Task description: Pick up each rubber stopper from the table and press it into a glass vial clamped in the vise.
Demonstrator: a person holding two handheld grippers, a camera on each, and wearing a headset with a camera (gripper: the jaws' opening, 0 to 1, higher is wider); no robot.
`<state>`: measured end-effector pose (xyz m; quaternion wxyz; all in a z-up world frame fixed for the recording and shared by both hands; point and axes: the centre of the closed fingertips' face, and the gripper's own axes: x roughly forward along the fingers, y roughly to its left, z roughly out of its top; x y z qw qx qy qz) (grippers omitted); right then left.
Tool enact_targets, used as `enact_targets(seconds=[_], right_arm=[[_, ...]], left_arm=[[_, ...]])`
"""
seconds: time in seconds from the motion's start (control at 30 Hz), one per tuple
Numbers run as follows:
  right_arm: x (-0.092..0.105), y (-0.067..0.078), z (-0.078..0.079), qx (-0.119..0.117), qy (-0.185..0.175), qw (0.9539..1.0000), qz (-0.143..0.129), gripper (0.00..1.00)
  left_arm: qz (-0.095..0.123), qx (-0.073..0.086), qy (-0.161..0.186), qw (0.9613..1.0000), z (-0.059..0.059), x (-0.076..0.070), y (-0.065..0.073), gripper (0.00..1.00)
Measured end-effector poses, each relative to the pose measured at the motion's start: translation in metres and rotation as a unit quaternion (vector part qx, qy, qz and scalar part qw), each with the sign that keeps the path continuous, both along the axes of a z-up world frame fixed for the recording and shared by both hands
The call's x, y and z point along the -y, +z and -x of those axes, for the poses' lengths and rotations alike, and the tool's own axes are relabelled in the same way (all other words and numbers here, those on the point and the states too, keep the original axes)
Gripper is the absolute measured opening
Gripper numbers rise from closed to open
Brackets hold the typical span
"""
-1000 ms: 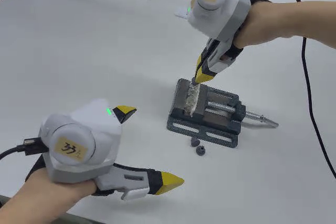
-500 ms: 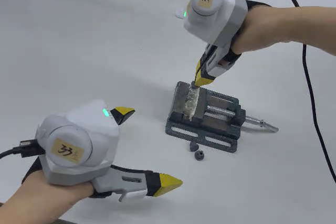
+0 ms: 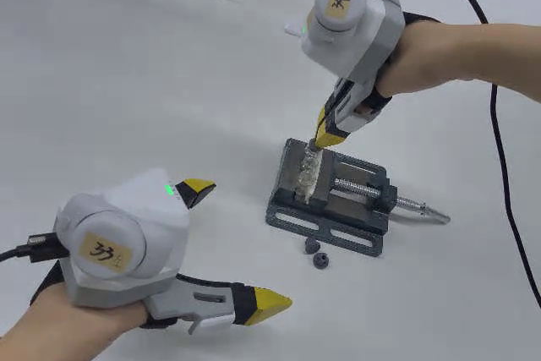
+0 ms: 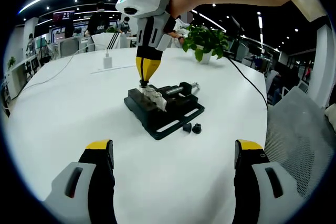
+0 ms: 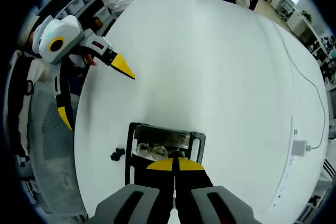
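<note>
A dark vise [image 3: 338,213] stands on the white table with clear glass vials [image 3: 306,177] lying clamped in its jaws. My right gripper [image 3: 322,140] points down at the far end of the vials, shut, with a small dark rubber stopper at its tips. In the right gripper view the right gripper [image 5: 173,164] is closed directly over the vials [image 5: 157,150]. Two loose rubber stoppers [image 3: 317,253] lie just in front of the vise. My left gripper [image 3: 237,247] hovers open near the table's front, well left of the vise [image 4: 157,109], with nothing between its fingers.
A black cable [image 3: 505,200] runs down the right side of the table. A white charger plug [image 3: 294,30] with a thin white cord lies at the far edge. A potted plant [image 4: 206,39] stands at the table's far end, with people beyond it.
The right gripper stays shut at the vials' far end, only tilting slightly. The left gripper has drifted a little toward the near edge, still open.
</note>
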<state>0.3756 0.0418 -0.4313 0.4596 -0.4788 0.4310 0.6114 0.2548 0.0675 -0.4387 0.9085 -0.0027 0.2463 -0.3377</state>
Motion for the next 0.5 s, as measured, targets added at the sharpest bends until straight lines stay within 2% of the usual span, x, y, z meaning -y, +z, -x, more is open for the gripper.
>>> enact_targets(seconds=[0.33,0.5], right_arm=[[0.0007,-0.0016,-0.0033,0.009,0.013,0.9998,0.015,0.0],[0.0013,-0.001,-0.0037,0.011,0.0,0.9999,0.01,0.0]], left_arm=[[0.001,-0.002,0.001,1.0,-0.0032,0.0041,0.0004,0.95],[-0.001,0.005,-0.003,1.0,-0.0043,0.0042,0.0058,0.95]])
